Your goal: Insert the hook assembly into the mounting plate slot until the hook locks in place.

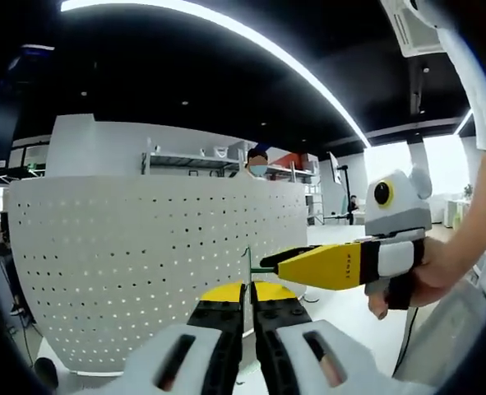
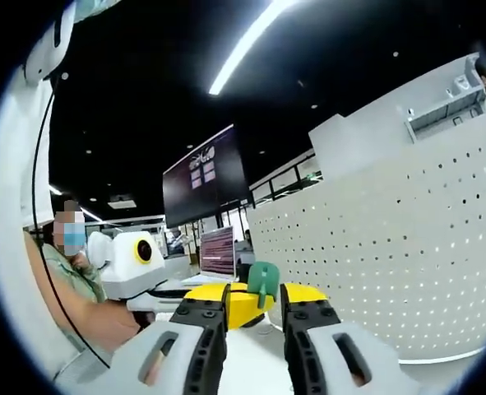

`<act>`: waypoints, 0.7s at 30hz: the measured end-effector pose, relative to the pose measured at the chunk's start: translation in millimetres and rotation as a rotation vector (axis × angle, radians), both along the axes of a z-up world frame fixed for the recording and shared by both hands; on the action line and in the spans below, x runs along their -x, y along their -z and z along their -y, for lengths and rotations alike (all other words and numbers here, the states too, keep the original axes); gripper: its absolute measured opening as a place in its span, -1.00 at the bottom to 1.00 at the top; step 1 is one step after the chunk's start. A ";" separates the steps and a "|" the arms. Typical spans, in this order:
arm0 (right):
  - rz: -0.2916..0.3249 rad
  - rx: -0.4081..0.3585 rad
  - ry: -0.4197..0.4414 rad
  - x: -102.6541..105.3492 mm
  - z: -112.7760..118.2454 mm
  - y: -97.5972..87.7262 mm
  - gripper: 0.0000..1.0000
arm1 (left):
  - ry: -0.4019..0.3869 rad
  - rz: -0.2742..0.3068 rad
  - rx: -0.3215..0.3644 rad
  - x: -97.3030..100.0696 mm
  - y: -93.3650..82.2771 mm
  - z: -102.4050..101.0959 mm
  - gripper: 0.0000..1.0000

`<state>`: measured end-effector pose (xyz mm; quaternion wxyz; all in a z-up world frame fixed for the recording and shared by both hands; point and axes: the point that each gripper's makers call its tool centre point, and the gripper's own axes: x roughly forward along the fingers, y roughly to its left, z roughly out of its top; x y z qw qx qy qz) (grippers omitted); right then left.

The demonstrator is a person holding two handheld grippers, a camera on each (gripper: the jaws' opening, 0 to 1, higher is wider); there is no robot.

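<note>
The right gripper (image 2: 254, 317) has its fingers clamped on the green hook (image 2: 263, 282). In the left gripper view, the right gripper (image 1: 269, 262) holds the hook (image 1: 251, 265) just beside the white board with holes (image 1: 127, 263). The left gripper (image 1: 248, 317) has its fingers together, with nothing between them. The board (image 2: 407, 247) stands on the white tabletop (image 1: 341, 309).

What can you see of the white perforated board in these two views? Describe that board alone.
The perforated board is a white panel, apparently painted metal or plastic, dotted with a regular grid of small dark holes. It stands upright on a pale surface; its curve looks like fisheye distortion. In the right gripper view it rises on the right side. The right tool holds a small green hook near its face; whether the hook touches it cannot be told.
</note>
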<state>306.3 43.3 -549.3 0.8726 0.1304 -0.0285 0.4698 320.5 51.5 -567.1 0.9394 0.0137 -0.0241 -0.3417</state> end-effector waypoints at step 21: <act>0.005 0.005 0.041 -2.2 6.5 -0.3 -0.94 | 0.020 -0.003 0.005 5.5 -3.8 12.9 -0.96</act>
